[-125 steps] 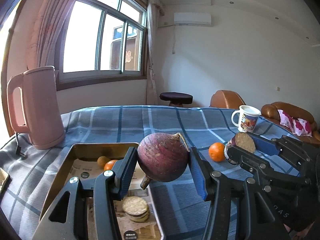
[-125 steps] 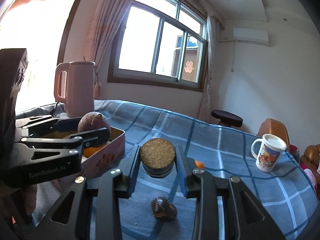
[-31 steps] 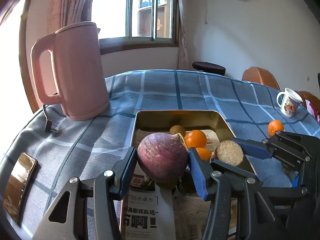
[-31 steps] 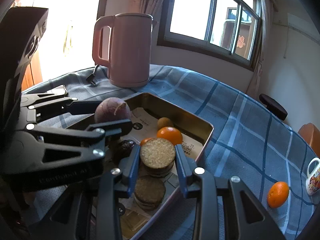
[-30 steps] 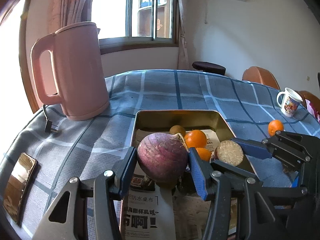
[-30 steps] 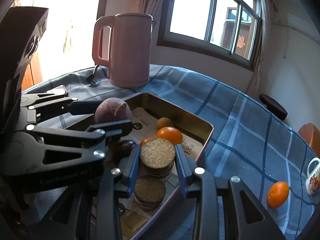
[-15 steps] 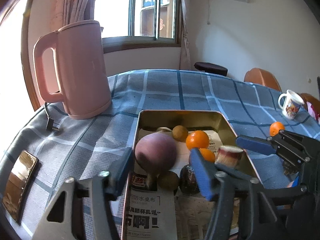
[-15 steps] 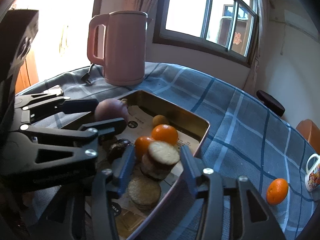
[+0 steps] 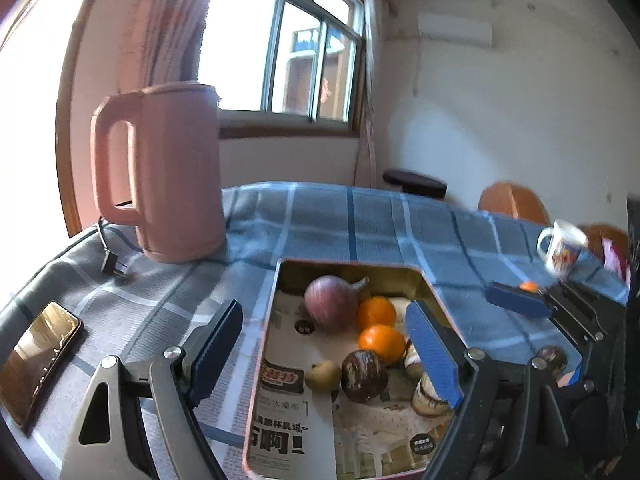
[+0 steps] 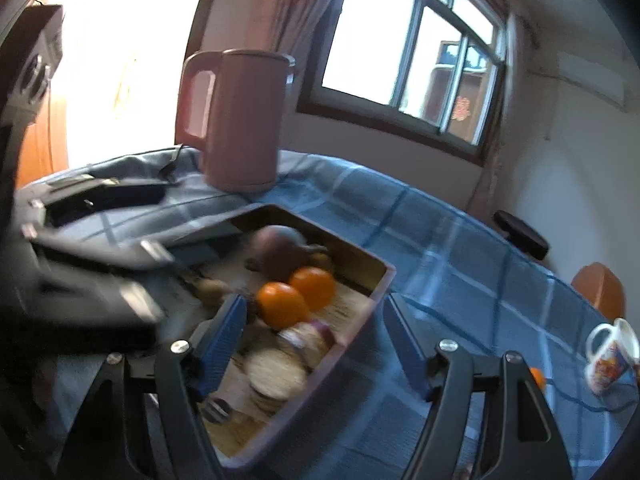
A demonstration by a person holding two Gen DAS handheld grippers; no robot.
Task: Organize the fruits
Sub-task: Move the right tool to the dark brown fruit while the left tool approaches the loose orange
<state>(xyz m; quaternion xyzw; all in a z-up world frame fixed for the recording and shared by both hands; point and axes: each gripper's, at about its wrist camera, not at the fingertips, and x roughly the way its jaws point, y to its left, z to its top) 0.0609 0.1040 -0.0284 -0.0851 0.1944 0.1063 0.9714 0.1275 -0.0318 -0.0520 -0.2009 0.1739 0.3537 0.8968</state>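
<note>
We're over the table's blue plaid cloth (image 9: 360, 220), and our landmark is the metal tray (image 9: 424, 280) lined with newspaper. Behind the tray stands the pink kettle (image 9: 172, 176), with a window behind it; a phone (image 9: 40, 356) lies well to the tray's left and a printed mug (image 9: 560, 248) well to its right. Inside the tray, the purple-skinned round fruit (image 9: 330, 304) rests at the far end, two oranges (image 9: 380, 342) just in front of it and touching, then a dark fruit (image 9: 364, 376), and cut sugarcane pieces (image 10: 304, 340) along the tray's right wall. So the fruit is gathered where it belongs. The left gripper (image 9: 324, 356) has just been opening and stands wide with nothing gripped; the right gripper (image 10: 316, 340) has likewise been opening, and stands clear of the cane. One small orange (image 10: 538, 378) lies right of the tray, near the mug, likely our next target.
</note>
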